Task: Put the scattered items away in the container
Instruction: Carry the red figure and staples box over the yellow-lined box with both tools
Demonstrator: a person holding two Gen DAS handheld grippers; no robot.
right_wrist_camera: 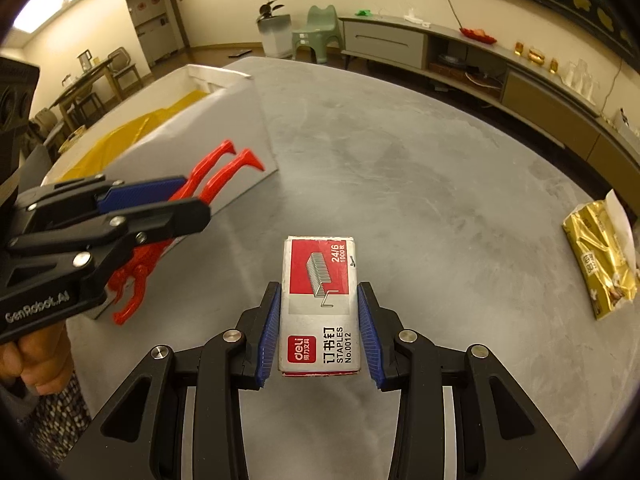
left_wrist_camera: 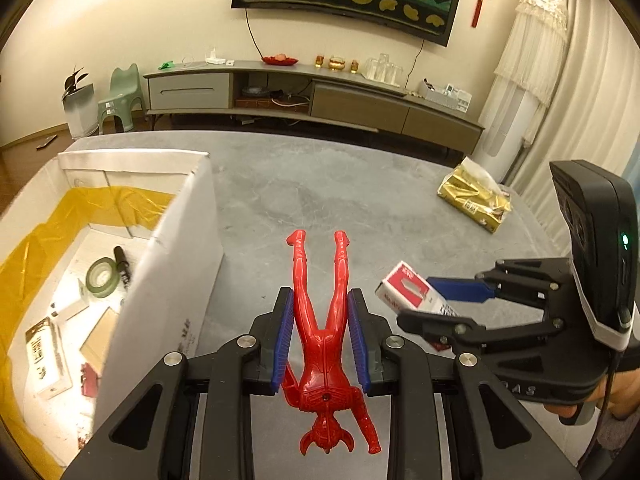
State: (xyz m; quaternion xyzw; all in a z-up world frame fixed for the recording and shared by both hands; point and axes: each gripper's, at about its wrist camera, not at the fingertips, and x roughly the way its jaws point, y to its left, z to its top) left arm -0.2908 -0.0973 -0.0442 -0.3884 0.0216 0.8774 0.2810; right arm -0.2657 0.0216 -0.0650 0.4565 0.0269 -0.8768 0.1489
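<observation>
**Two grippers, each loaded, beside the open box**

The left gripper point(left_wrist_camera: 322, 332) is clamped on a red toy figure point(left_wrist_camera: 325, 344), which is held by the thighs and hips between the blue pads point(left_wrist_camera: 282, 340). The figure is turned head towards the camera, its feet pointing away, and it is carried above the grey bench point(left_wrist_camera: 320, 192). In the right wrist view the same figure point(right_wrist_camera: 216, 176) is seen projecting from the left gripper point(right_wrist_camera: 160, 208), just in front of the box wall.

The right gripper point(right_wrist_camera: 318, 328) is clamped on a box of staples point(right_wrist_camera: 319, 304), which is gripped along its long sides, printed face up, with its far end extending beyond the fingertips. It is held clear of the bench.

The white cardboard box point(left_wrist_camera: 172, 248) stands on the bench to the left of both grippers and is lined with yellow plastic point(left_wrist_camera: 48, 236). A roll of tape point(left_wrist_camera: 103, 278), a black marker point(left_wrist_camera: 122, 266) and some small packets are seen inside it. A gold tissue pack point(left_wrist_camera: 476, 196) lies on the bench at far right, well apart from both grippers.
</observation>
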